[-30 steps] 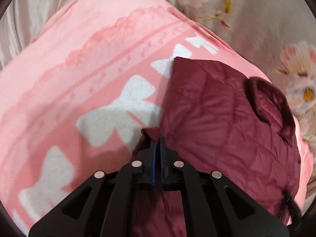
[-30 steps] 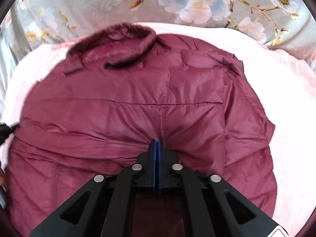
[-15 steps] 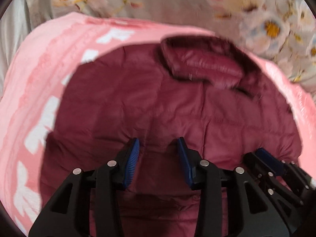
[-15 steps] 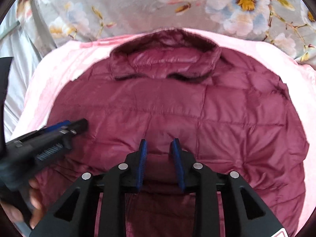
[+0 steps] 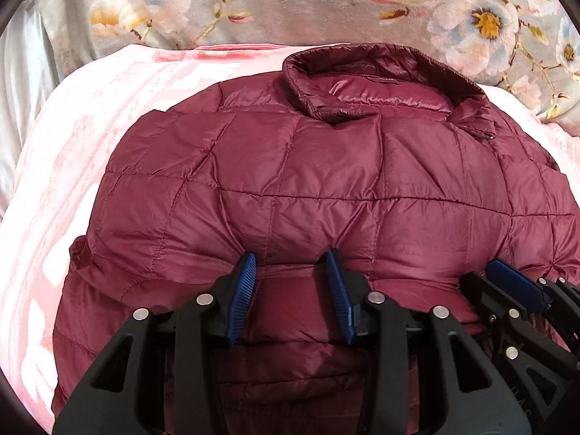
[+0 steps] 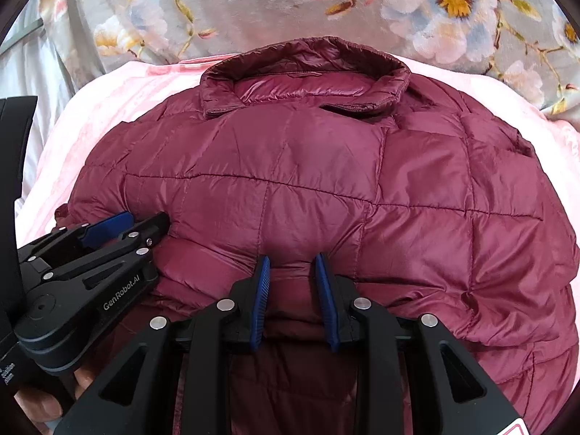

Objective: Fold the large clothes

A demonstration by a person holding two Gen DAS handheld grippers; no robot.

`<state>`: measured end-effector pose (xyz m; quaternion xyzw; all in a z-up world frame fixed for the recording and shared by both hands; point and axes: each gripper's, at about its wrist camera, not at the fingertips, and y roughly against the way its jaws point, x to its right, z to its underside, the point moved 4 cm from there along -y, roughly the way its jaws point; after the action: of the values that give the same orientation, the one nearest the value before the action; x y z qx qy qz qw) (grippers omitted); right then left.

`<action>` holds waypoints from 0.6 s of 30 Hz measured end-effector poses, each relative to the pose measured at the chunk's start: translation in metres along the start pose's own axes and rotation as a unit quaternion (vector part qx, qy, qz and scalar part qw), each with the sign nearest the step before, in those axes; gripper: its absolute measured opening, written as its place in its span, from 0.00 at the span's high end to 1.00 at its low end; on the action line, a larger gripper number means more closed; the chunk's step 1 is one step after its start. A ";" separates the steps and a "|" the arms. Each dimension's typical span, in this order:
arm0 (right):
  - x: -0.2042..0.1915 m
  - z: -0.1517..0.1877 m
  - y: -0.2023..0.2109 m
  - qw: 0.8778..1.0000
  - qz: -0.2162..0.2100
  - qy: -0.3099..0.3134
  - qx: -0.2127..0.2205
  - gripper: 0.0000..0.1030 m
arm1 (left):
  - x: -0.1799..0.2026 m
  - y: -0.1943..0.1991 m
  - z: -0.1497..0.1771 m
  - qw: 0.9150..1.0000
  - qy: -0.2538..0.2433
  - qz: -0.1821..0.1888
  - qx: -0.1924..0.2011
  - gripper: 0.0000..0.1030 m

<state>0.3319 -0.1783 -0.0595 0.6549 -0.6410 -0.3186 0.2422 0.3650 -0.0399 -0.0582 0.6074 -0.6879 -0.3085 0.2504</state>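
Maroon quilted jacket [image 5: 308,181] folded on pink blanket [image 5: 72,137], left gripper [image 5: 291,264] and right gripper [image 6: 291,264] spread at its near edge

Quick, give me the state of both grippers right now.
Left gripper: open, holding nothing, jaws apart against the maroon quilted puffer jacket.
Right gripper: open, holding nothing, at the same jacket's near edge.

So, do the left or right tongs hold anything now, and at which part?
Nothing is held. Left tongs and right tongs are both open, resting at the near folded edge of the dark red quilted jacket.
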 end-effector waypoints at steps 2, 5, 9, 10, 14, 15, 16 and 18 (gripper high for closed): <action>0.000 0.000 0.000 1.000 0.000 0.000 0.000 0.74 | 0.001 0.001 0.001 1.000 -0.002 -0.001 0.001 0.62; -0.001 0.002 0.001 1.000 -0.002 -0.003 0.000 0.74 | 0.001 0.002 0.001 1.000 0.000 0.001 0.001 0.62; 0.006 0.002 0.006 0.999 -0.033 -0.022 -0.006 0.71 | -0.004 0.007 0.001 1.000 0.010 0.025 -0.001 0.62; 0.008 0.003 0.011 0.998 -0.046 -0.029 -0.013 0.70 | -0.006 0.011 0.001 0.999 0.011 0.036 -0.005 0.62; 0.026 -0.001 0.047 0.994 -0.092 -0.051 -0.009 0.46 | -0.027 0.037 -0.011 0.994 0.048 0.099 -0.009 0.40; 0.031 -0.006 0.051 0.994 -0.095 -0.060 -0.003 0.46 | -0.032 0.040 -0.022 0.992 0.064 0.110 -0.008 0.38; 0.040 -0.016 0.053 0.992 -0.103 -0.079 0.003 0.45 | -0.036 0.041 -0.035 0.989 0.081 0.120 -0.008 0.38; 0.056 -0.035 0.051 0.984 -0.125 -0.124 0.013 0.45 | -0.041 0.034 -0.061 0.984 0.115 0.138 -0.012 0.37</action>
<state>0.3215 -0.2398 -0.0046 0.6883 -0.5835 -0.4168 0.1101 0.3917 -0.0046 0.0097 0.5349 -0.7279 -0.2076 0.3753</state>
